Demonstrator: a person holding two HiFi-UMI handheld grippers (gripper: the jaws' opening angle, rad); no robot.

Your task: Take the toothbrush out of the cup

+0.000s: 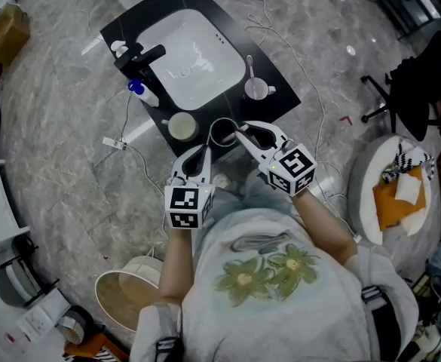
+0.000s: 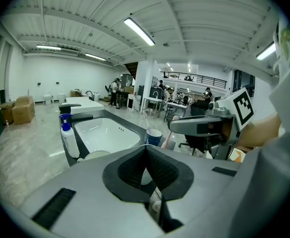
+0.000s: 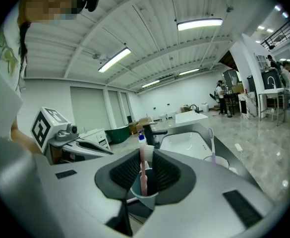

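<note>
Pink toothbrush (image 3: 143, 178) inside right tool (image 3: 145, 156) (seemingly gripped)

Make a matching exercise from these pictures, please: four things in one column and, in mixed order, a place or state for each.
1 pink toothbrush
2 pump bottle
3 left gripper
4 sink basin

a fingers together, nothing held
b white, in a black counter
c pinched by the right gripper, lower end in the cup
d blue cap, beside the tap

Pairs: 1-c, 2-d, 3-a, 4-b
</note>
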